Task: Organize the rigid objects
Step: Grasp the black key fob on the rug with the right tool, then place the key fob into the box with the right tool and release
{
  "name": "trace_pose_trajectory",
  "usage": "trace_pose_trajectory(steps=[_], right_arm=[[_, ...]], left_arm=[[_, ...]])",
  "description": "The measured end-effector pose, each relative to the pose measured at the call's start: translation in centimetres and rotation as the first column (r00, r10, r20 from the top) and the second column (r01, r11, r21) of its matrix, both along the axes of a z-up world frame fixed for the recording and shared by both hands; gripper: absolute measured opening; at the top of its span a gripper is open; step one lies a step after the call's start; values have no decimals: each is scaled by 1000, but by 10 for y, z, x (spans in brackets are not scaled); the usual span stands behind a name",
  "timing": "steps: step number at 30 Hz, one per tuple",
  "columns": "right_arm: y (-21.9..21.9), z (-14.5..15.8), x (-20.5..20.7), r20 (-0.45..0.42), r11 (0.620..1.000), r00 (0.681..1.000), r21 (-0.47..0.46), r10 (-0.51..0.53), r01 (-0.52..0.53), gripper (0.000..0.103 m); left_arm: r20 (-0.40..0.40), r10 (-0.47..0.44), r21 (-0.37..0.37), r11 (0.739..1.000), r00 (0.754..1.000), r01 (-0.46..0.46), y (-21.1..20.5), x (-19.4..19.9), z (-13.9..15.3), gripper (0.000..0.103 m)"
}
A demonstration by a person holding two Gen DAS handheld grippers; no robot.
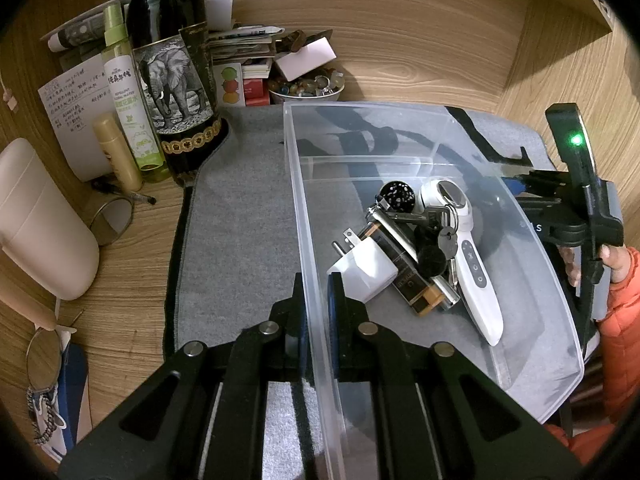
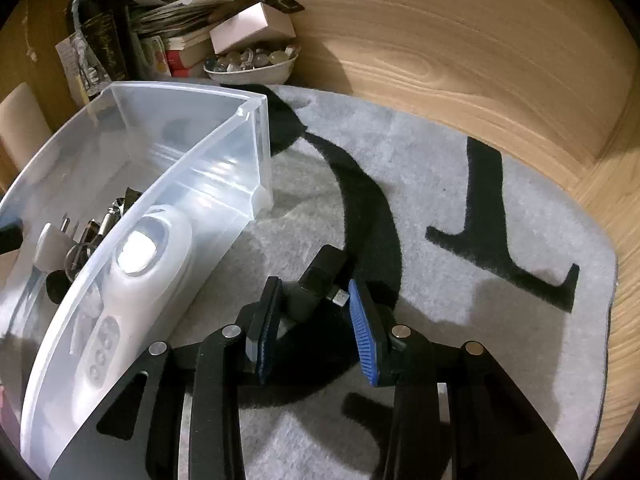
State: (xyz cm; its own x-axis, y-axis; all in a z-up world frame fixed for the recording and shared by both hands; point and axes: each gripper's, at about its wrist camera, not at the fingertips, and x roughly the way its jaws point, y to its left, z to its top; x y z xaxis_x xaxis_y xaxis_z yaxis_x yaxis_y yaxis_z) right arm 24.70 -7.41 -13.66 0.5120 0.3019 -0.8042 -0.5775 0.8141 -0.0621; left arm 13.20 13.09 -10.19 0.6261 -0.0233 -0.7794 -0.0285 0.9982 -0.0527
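- The clear plastic bin (image 1: pixel 400 140) sits on a grey mat (image 1: pixel 240 220) with black markings, which lies on the wooden worktop (image 1: pixel 132 280).
- Inside the bin, piled together near one side: a white plug adapter (image 1: pixel 366 270), a black-and-gold cylinder (image 1: pixel 404 268), a bunch of keys (image 1: pixel 442 232) with a beaded black ball (image 1: pixel 397 196), and a white handheld device (image 1: pixel 472 256) with buttons along its handle.
- The left tool (image 1: pixel 318 304) is clamped on the near wall of the bin, one finger outside and one inside.
- The right tool (image 2: pixel 312 320) is just beside the bin's other long wall, over the mat; its blue-padded fingers (image 2: pixel 362 332) stand apart around a small dark gadget (image 2: pixel 318 284) with a metal connector, and the left pad seems to touch it while the right shows a gap.
- Behind the mat, against the wooden back wall: a dark wine bottle (image 1: pixel 172 60) with an elephant label, a green spray bottle (image 1: pixel 128 96), a bowl of polished stones (image 1: pixel 306 88) and a stack of papers and small boxes (image 1: pixel 248 48).
- Off to the left on the worktop stands a pale rounded container (image 1: pixel 40 220).
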Motion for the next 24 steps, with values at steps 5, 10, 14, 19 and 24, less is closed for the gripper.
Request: trace_pose_trajectory(steps=[5, 10, 14, 19, 24], right_arm=[[-3, 14, -7, 34, 1000, 999, 11, -2, 2, 31], [-8, 34, -18, 85, 999, 996, 37, 6, -10, 31], [-8, 55, -31, 141, 998, 990, 55, 16, -24, 31], [-3, 79, -43, 208, 996, 977, 70, 40, -56, 31], [8, 95, -56, 255, 992, 964, 75, 77, -99, 31]], left_arm=[[0, 1, 1, 1000, 1000, -1, 0, 0, 0, 8], [0, 0, 0, 1000, 1000, 0, 0, 0, 0, 8], [0, 1, 1, 1000, 1000, -1, 0, 0, 0, 8], [0, 0, 1, 1000, 1000, 0, 0, 0, 0, 8], [0, 1, -1, 1000, 1000, -1, -1, 0, 0, 8]])
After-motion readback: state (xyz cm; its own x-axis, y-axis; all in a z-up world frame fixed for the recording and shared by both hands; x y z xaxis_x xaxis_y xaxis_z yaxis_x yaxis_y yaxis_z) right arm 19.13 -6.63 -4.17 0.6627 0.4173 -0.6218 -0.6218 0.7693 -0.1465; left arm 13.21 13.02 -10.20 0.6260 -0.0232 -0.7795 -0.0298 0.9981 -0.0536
